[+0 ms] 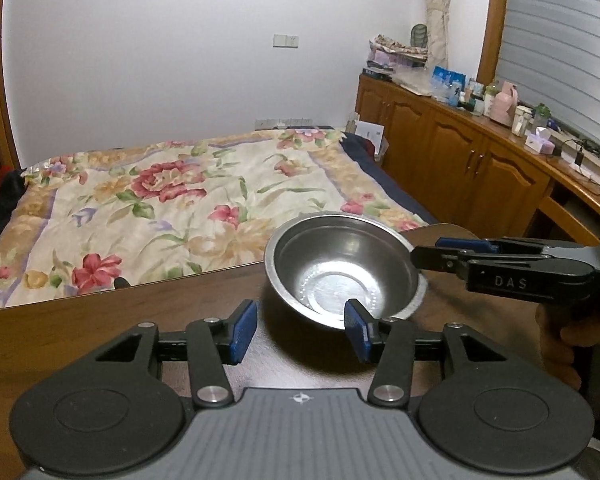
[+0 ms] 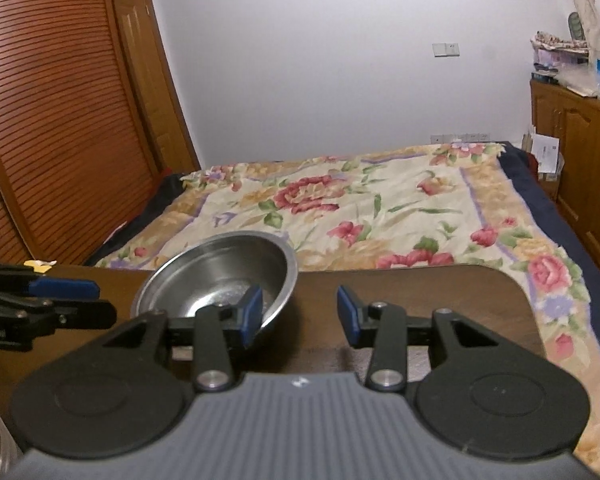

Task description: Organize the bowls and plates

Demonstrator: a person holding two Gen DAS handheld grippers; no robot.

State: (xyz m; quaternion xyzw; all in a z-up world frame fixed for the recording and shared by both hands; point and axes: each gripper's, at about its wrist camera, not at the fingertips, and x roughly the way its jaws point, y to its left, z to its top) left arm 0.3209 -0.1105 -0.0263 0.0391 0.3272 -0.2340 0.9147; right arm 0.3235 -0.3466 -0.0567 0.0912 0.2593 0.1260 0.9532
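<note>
Round stainless-steel bowl [image 1: 342, 270] sat tilted on dark wooden worktop [image 1: 140, 320], between both sets of jaws. Left gripper [image 1: 300, 330] gaped apart; right gripper [image 2: 298, 314] likewise, empty. Better gripped squarely at rim, then lifted level.

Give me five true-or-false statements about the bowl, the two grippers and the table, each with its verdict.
1. The metal bowl sits on the wooden table. True.
2. The bowl is full of food. False: it is empty.
3. The left gripper is open. True.
4. The right gripper is clamped on the bowl's rim. False: it is open, with only one finger in front of the bowl.
5. A plain white sheet covers the bed. False: the cover is flowered.
</note>
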